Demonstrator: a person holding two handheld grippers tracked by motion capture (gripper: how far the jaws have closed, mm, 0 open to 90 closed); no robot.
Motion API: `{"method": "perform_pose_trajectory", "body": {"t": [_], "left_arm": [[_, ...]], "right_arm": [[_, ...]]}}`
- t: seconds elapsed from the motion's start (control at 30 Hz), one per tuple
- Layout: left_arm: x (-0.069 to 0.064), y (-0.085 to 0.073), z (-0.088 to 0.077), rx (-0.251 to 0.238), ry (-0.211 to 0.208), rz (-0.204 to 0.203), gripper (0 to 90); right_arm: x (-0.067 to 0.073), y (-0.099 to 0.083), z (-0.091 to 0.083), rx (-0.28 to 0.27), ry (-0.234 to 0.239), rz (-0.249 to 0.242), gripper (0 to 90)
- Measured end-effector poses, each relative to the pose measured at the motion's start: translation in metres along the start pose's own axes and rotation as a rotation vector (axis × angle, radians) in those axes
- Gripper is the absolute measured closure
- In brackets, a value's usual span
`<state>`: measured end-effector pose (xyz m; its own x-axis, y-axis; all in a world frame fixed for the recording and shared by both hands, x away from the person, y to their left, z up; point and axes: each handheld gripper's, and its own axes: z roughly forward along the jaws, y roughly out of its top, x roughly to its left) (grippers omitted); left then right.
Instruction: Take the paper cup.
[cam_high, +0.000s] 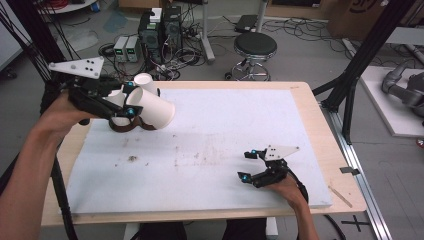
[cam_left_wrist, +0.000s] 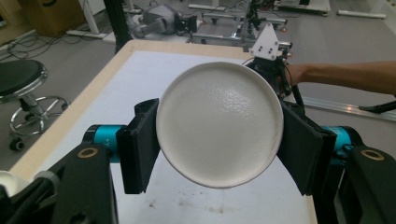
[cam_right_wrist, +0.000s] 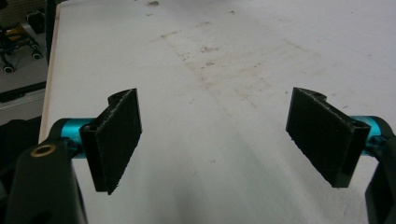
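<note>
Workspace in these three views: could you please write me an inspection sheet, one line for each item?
Surface: white board on a wooden table, with brown stains and smudges.
Job's things: white paper cup held on its side above the board; a second white cup behind it.
Clutter: nothing seen on the board.
Grippers: left hand-held gripper shut on the cup; right hand-held gripper open, empty, low over the board.
Cables: black cable trails from the right one.
Surroundings: stool, computer boxes, floor wires.

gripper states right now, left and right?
Left tool: closed on a white paper cup, held off the table.
Right tool: open, nothing between its pads, resting low over the white board.
</note>
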<state>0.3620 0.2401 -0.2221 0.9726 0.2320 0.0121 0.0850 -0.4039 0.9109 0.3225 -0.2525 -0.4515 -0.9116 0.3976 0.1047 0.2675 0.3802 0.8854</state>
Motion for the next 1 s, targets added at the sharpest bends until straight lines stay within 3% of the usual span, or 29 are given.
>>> {"method": "perform_pose_trajectory", "body": {"t": [0.17, 0.53, 0.8, 1.0], "left_arm": [[-0.005, -0.020, 0.010, -0.009, -0.015, -0.035, 34.6], [-0.017, -0.056, 0.023, -0.051, -0.040, -0.048, 34.6], [-0.017, -0.070, 0.028, -0.058, -0.042, -0.064, 34.5], [-0.024, -0.075, 0.030, -0.084, -0.049, -0.030, 34.4]], "right_arm": [[0.000, 0.000, 0.000, -0.001, 0.005, -0.001, 18.8], [-0.001, -0.001, -0.001, -0.010, 0.009, 0.002, 18.8], [0.000, 0.000, -0.001, -0.005, 0.003, -0.007, 18.8], [0.000, 0.000, 0.000, -0.004, 0.000, -0.008, 18.8]]}}
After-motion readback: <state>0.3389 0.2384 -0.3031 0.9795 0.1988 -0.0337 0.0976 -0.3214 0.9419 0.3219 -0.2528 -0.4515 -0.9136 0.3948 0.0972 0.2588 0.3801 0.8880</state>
